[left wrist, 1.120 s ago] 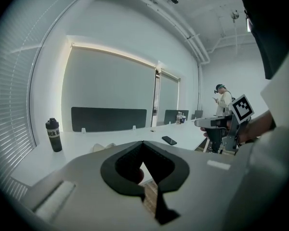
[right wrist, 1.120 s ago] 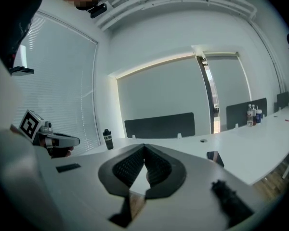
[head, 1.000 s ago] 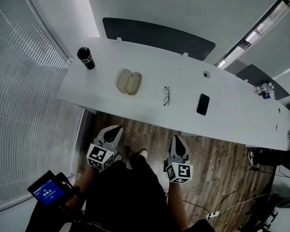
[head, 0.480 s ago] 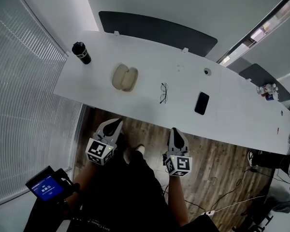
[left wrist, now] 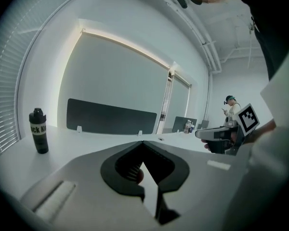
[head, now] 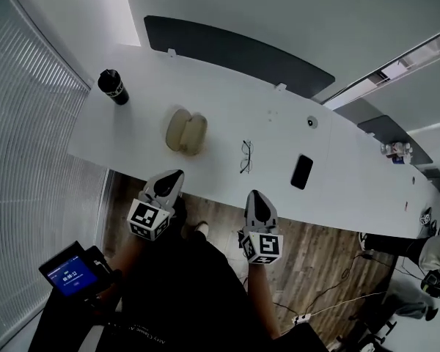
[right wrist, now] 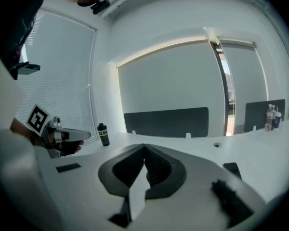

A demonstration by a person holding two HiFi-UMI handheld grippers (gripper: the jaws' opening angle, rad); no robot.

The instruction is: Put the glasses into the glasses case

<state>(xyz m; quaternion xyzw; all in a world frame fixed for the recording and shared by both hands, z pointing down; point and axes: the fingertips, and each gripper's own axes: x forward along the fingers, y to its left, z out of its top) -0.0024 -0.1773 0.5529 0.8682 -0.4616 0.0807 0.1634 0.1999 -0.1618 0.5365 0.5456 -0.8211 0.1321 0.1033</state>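
A beige glasses case [head: 185,131] lies open on the white bench [head: 132,127]. Thin dark glasses [head: 246,157] lie apart from it, to its right.

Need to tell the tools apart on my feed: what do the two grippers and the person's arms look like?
They match. The left gripper and right gripper each have a pale grey wedge-shaped body, black ribbed jaw pads and a white cube with black square markers at the rear. No cables show. The person wears black clothing; the sleeve length is unclear.
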